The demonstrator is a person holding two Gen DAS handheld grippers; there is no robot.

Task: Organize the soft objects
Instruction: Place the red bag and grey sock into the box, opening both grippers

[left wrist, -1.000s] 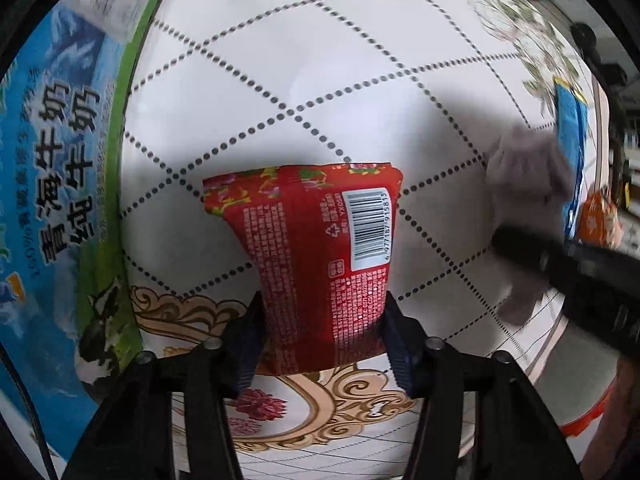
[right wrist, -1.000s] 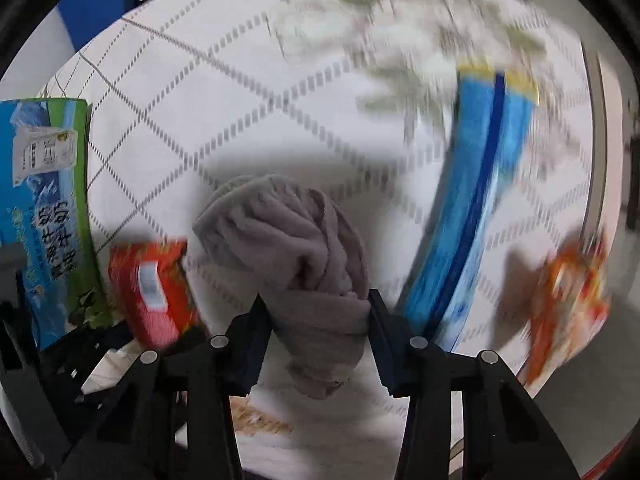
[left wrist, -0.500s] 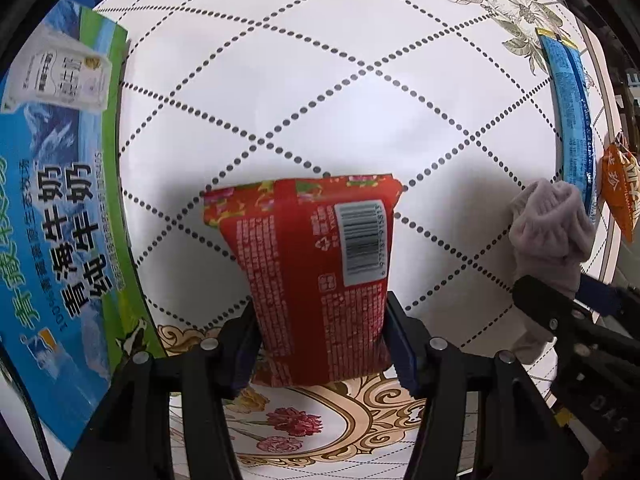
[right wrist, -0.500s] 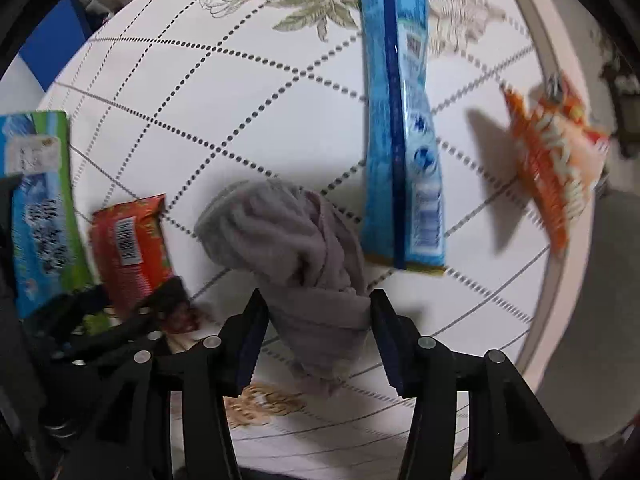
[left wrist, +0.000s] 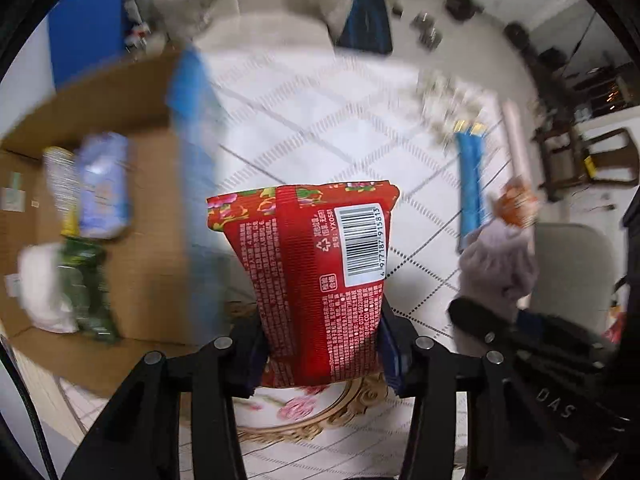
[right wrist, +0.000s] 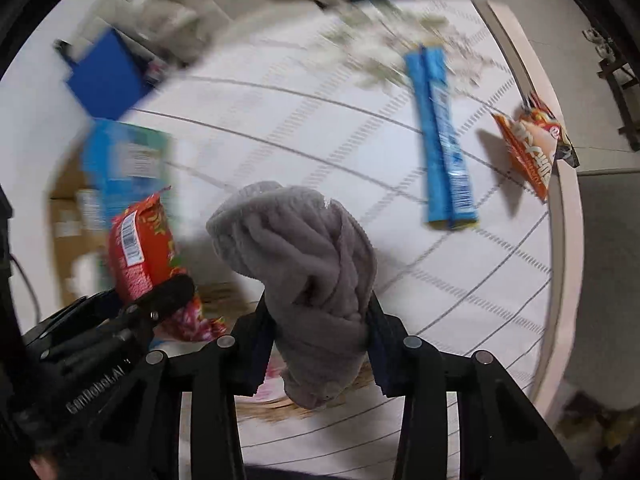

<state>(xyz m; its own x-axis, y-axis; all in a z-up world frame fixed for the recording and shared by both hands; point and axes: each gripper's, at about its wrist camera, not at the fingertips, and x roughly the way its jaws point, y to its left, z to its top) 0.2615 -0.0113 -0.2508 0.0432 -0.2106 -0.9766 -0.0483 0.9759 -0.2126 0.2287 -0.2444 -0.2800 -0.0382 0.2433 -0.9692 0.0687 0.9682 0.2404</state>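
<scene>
— White tablecloth (left wrist: 304, 120) with a dotted diamond pattern is covering the table. What is sitting on it?

— A long blue packet (right wrist: 440, 140) and an orange snack bag (right wrist: 528, 148) are lying well apart from the grippers. A cardboard box (left wrist: 152, 240) is standing at the left, blurred.

— And the grippers?

— The left gripper (left wrist: 320, 344) is clamping a red packet (left wrist: 316, 272), holding it upright above the cloth. The right gripper (right wrist: 320, 340) is squeezing a grey towel (right wrist: 304, 264), bunched between its fingers.

A white, grid-patterned worktop (right wrist: 304, 128) carries a blue packet (right wrist: 440, 136) at 1 o'clock and an orange snack bag (right wrist: 532, 148) toward 2.
</scene>
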